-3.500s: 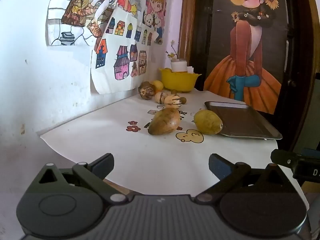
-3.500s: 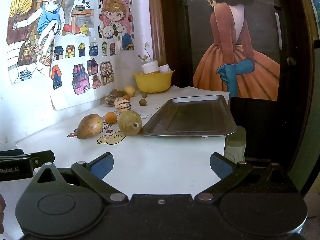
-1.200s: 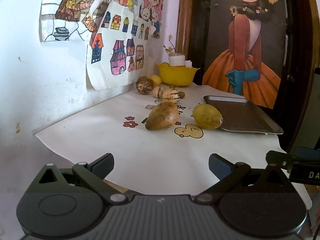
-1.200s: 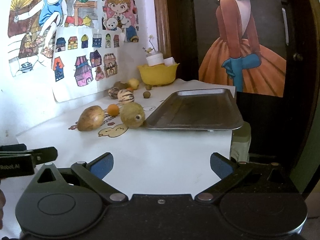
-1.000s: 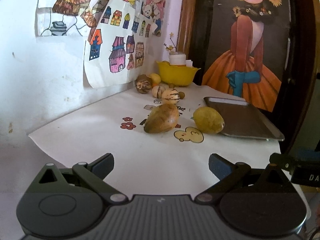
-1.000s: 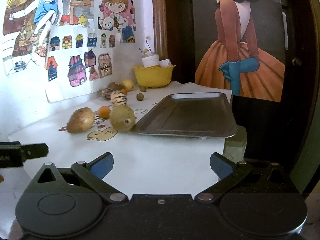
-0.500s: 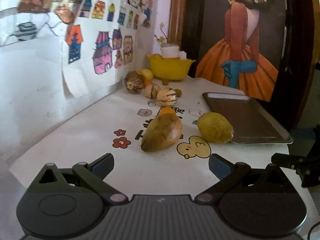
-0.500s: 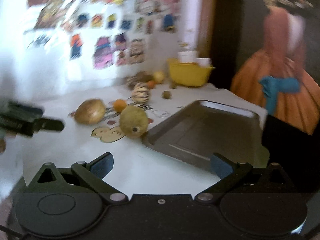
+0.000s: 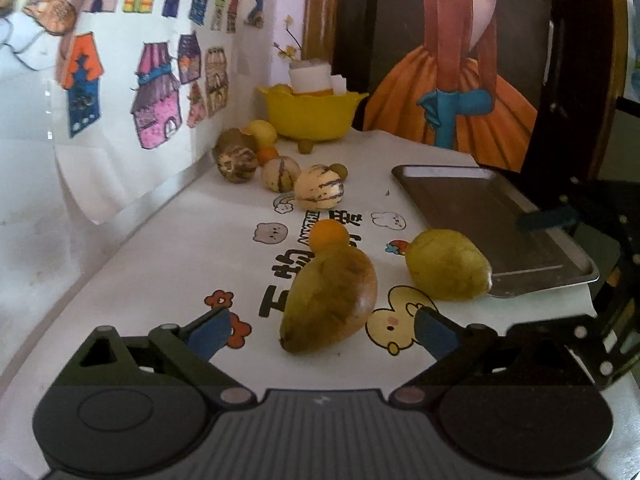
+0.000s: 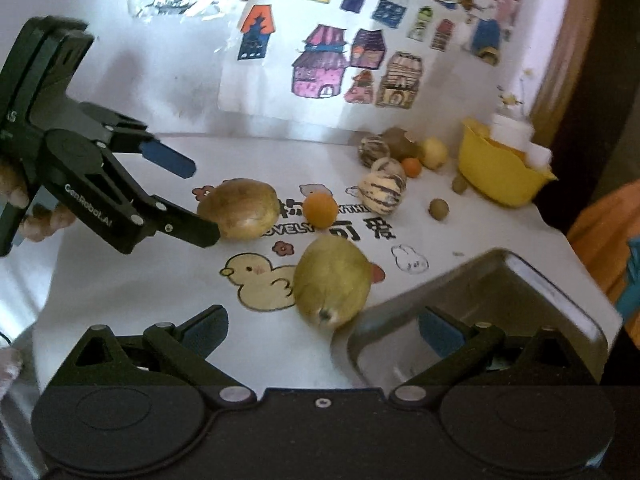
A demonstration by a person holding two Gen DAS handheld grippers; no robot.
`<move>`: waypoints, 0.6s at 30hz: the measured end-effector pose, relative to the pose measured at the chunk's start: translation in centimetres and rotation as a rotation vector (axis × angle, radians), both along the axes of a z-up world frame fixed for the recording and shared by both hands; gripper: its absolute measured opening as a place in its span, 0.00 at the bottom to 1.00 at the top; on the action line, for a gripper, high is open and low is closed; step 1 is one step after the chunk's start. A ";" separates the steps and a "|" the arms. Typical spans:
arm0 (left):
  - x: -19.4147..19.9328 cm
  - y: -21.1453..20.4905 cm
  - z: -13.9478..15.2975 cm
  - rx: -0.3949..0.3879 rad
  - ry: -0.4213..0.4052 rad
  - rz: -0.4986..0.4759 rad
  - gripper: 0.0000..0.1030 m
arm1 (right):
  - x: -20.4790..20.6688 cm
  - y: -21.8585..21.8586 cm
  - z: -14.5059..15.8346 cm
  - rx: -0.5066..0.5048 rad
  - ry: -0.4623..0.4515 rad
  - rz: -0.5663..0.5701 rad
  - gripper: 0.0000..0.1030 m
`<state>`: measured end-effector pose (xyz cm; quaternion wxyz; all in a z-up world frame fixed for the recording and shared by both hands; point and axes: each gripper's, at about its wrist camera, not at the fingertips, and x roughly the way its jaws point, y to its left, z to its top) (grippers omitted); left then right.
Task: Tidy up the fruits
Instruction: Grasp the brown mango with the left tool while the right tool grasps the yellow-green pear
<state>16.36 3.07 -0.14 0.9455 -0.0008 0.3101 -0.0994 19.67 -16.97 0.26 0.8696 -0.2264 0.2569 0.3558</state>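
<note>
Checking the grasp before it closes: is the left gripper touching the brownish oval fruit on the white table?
Apart. The left wrist view shows bare white table between the brownish fruit and each finger of the open left gripper.

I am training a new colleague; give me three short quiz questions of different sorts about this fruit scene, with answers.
1. True or false: the metal tray already holds fruit.
2. Which fruit lies just ahead of the open left hand-held gripper? A) brown mango B) small orange C) striped melon
3. Fill in: the yellow-green mango lies partly on a printed ____.

Key: 1 false; 2 A; 3 duck.
</note>
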 end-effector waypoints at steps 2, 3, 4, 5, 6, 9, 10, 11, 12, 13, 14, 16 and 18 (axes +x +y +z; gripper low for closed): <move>0.6 0.0 -0.2 0.005 0.006 -0.011 0.95 | 1.0 0.5 -0.1 -0.014 0.010 0.024 0.94; 0.8 0.0 -0.3 0.010 0.008 -0.019 0.94 | 1.5 0.7 -0.2 -0.020 0.016 0.034 0.93; 1.0 0.0 -0.4 0.015 0.011 -0.026 0.92 | 2.0 1.0 -0.2 -0.026 0.019 0.041 0.92; 1.3 0.0 -0.5 0.019 0.015 -0.035 0.91 | 2.2 1.2 -0.3 -0.029 0.017 0.044 0.91; 1.4 0.0 -0.6 0.016 0.018 -0.040 0.90 | 2.5 1.5 -0.4 -0.033 0.014 0.045 0.90; 1.9 0.2 -0.9 -0.004 0.027 -0.057 0.85 | 3.4 2.1 -0.7 -0.039 0.017 0.047 0.86; 2.1 0.3 -1.0 -0.005 0.029 -0.060 0.83 | 3.7 2.3 -0.9 -0.039 0.020 0.046 0.85; 2.2 0.3 -1.1 -0.004 0.030 -0.061 0.81 | 3.8 2.4 -1.0 -0.039 0.020 0.045 0.83; 2.3 0.4 -1.1 -0.004 0.032 -0.061 0.80 | 3.9 2.5 -1.1 -0.040 0.019 0.044 0.82; 2.4 0.4 -1.2 -0.007 0.034 -0.063 0.78 | 4.1 2.6 -1.3 -0.041 0.019 0.044 0.79; 2.5 0.4 -1.2 -0.010 0.035 -0.068 0.76 | 4.2 2.6 -1.4 -0.043 0.019 0.044 0.77; 2.6 0.4 -1.3 -0.011 0.034 -0.073 0.75 | 4.4 2.6 -1.6 -0.043 0.020 0.043 0.74; 2.7 0.4 -1.3 -0.009 0.030 -0.081 0.73 | 4.5 2.7 -1.6 -0.041 0.019 0.042 0.71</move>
